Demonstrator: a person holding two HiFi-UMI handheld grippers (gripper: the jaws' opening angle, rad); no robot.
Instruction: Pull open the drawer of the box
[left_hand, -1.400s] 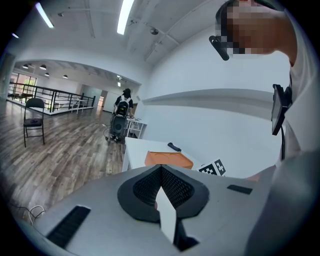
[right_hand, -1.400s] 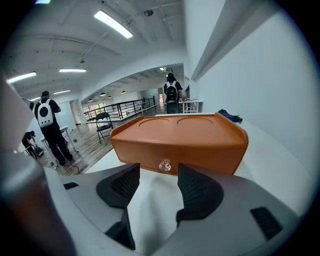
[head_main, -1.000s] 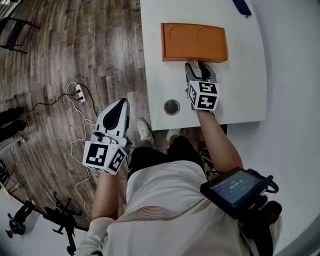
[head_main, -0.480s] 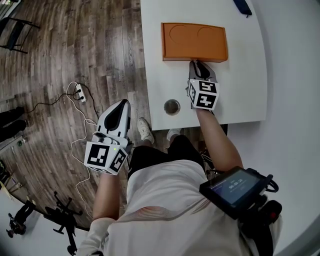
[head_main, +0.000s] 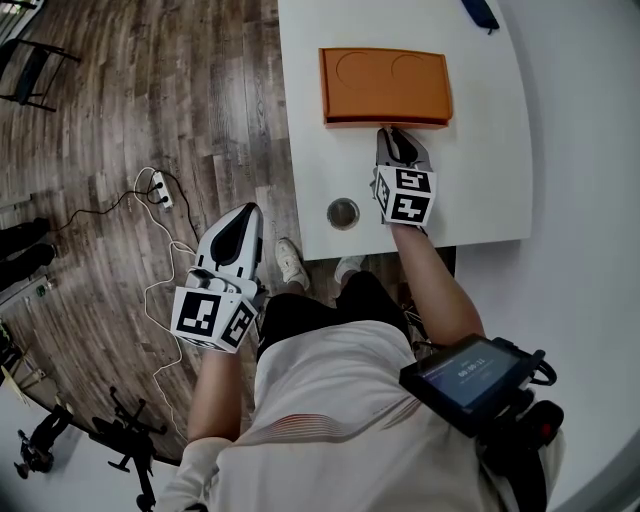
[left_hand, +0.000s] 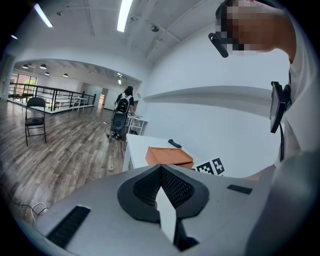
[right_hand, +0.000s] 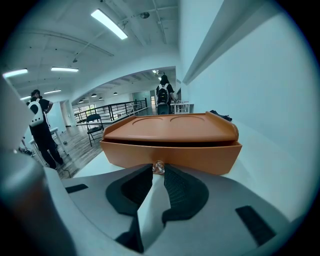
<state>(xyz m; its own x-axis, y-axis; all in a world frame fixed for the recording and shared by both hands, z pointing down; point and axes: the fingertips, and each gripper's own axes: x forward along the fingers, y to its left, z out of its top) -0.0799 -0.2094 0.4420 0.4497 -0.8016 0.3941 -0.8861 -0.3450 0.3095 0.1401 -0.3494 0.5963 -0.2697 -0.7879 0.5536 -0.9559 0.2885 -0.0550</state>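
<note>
The box (head_main: 386, 85) is a flat orange block with rounded corners and a matte, smooth skin, and two shallow round hollows are pressed side by side into its top. It lies toward the far end of a plain white bench (head_main: 480, 170), near the bench's left edge. Its drawer (right_hand: 170, 156) shows as a long orange front panel under the overhanging top, with a thin dark slit running between the two. Whether the panel stands out from the body at all I cannot tell. A small clear knob (right_hand: 158, 167), glassy and faceted, sits at the lower middle of that panel. The right gripper (head_main: 397, 133), a smooth grey shell with a cube of black-and-white squares on its back, reaches up to the panel. Its fingers (right_hand: 182, 187), faced in black ribbed rubber, have just been closing, and they now pinch the knob between their tips. The left gripper (head_main: 243, 212) hangs off the bench, over the grey-brown wood-plank floor (head_main: 120, 120), with its ribbed fingers pressed together on nothing. A small round metal ring (head_main: 343, 212) is set into the bench near its front edge, well short of the box. A thin pale cable (head_main: 165, 262) loops across the floor from a white power strip (head_main: 157, 184).
</note>
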